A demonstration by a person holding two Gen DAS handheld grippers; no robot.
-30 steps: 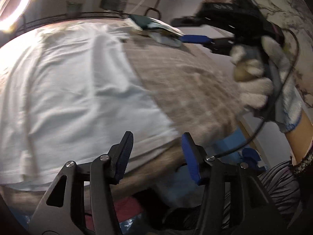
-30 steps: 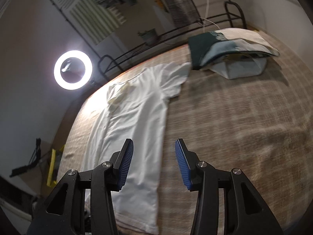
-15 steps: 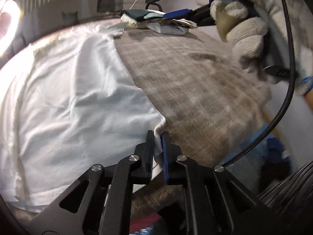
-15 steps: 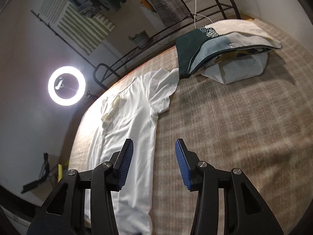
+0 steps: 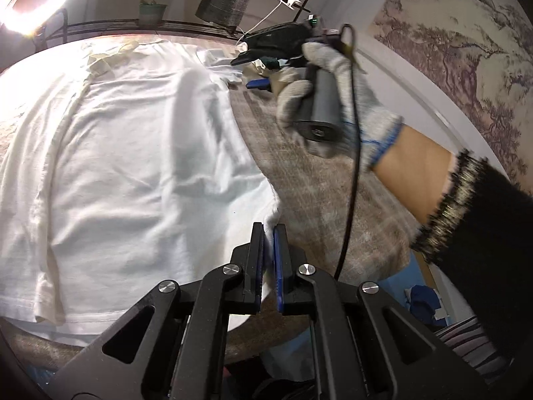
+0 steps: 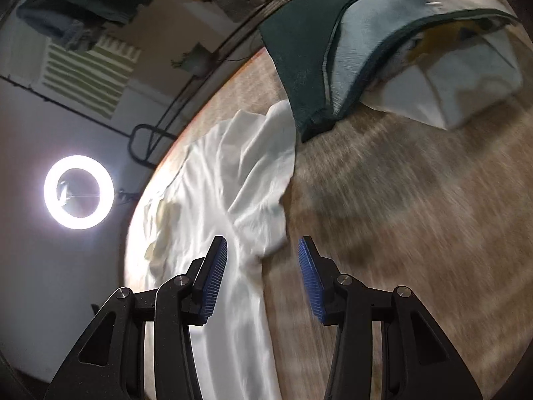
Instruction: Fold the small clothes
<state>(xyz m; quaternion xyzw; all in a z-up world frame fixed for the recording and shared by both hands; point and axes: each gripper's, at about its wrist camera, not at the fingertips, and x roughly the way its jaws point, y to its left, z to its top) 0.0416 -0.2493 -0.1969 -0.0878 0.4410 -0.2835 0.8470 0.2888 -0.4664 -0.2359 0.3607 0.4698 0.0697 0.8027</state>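
Note:
A white T-shirt (image 5: 133,153) lies spread flat on a brown checked bedspread (image 5: 326,193). My left gripper (image 5: 269,233) is shut on the shirt's near right hem corner, with white cloth pinched between the blue pads. In the right wrist view the same T-shirt (image 6: 233,180) shows its right sleeve, and my right gripper (image 6: 263,253) hangs open just above the sleeve's armpit edge, not touching it. The left wrist view shows a gloved hand (image 5: 333,100) holding the right gripper's handle over the far sleeve.
A pile of folded clothes (image 6: 383,50), dark green and pale, lies on the bedspread (image 6: 416,200) beyond the sleeve. A ring light (image 6: 78,191) glows at the left. A black metal bed rail (image 5: 133,25) runs behind. The bed's edge drops off at the near right.
My left gripper shut on the shirt's hem corner and lifted it slightly. The right gripper swept down and forward to the sleeve, staying open, and rolled.

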